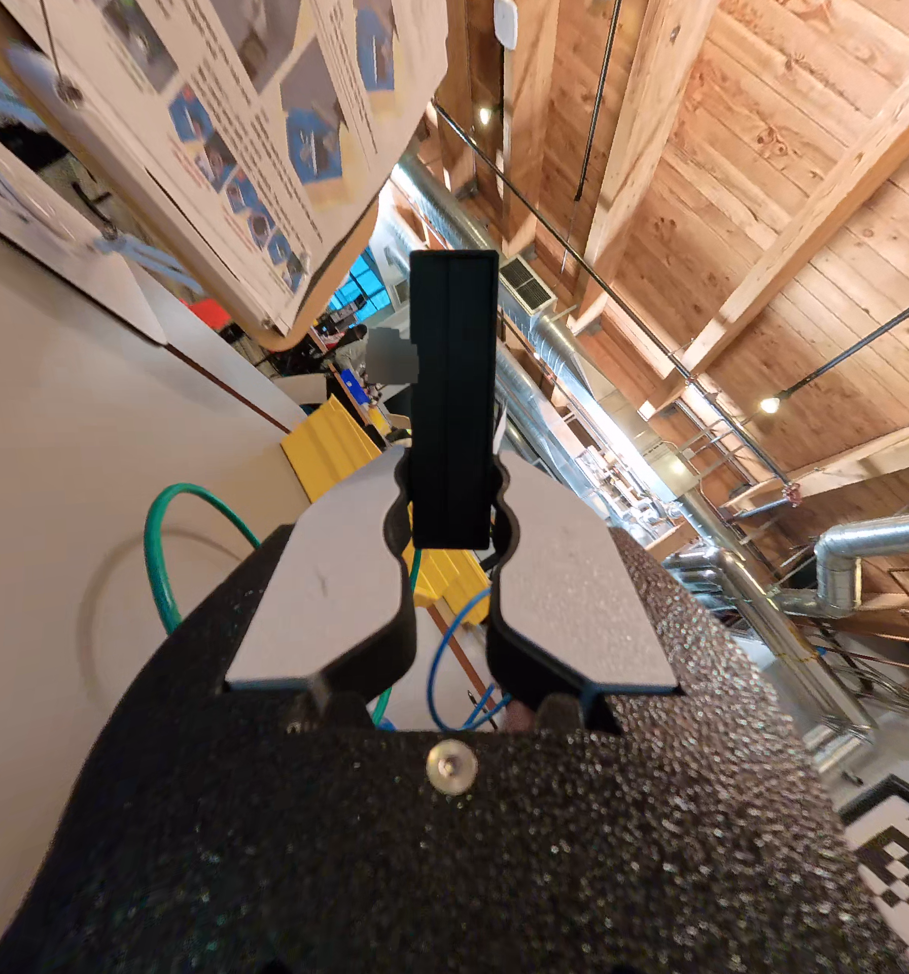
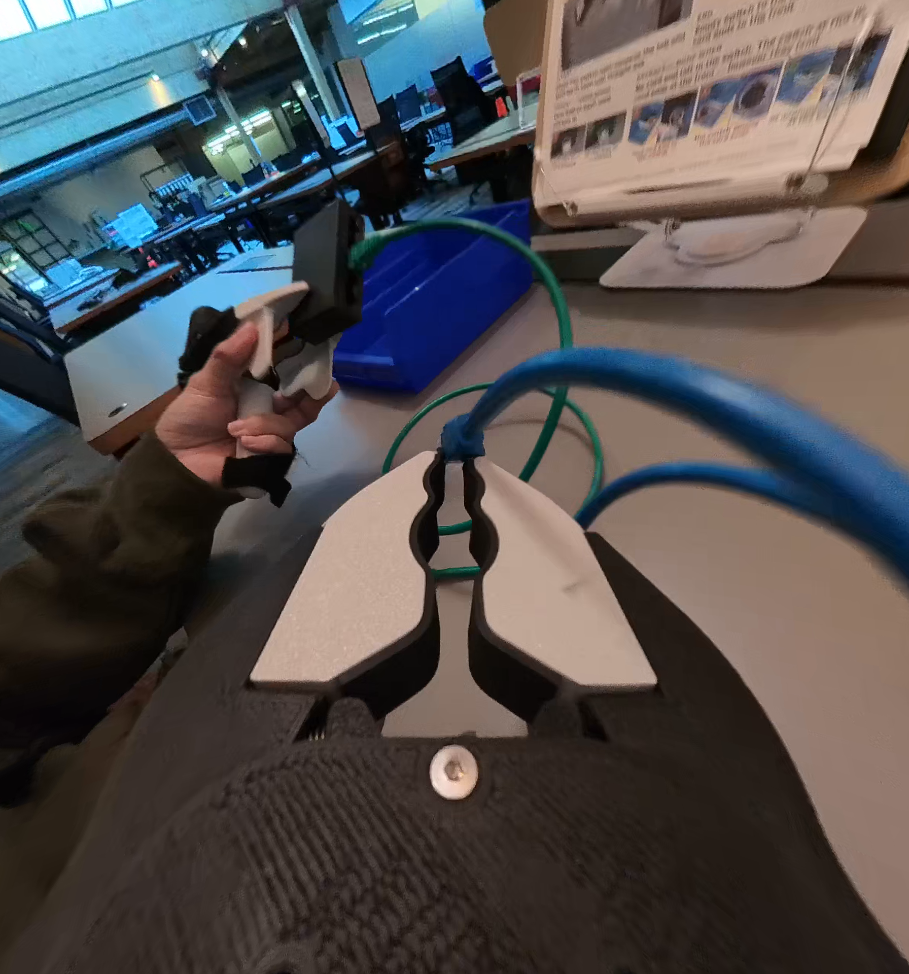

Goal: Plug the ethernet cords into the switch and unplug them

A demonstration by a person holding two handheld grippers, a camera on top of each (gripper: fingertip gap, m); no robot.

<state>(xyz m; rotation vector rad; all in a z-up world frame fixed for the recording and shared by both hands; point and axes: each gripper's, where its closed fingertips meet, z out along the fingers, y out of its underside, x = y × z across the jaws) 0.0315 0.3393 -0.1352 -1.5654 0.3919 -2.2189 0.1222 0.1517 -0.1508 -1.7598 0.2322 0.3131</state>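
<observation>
Left gripper (image 1: 452, 506): jaws closed on the lower end of the single black switch (image 1: 453, 390), which stands upright beyond the tips, raised off the worktop (image 2: 758, 421). Right gripper (image 2: 455, 469): jaws nearly closed, pinching at their tips the connector end of the blue ethernet cord (image 2: 679, 390), well apart from the switch. Two cords are visible; the green ethernet cord (image 2: 547, 279) is plugged into the switch and coils on the worktop. One blue bin (image 2: 442, 295) lies far left; its contents cannot be told.
</observation>
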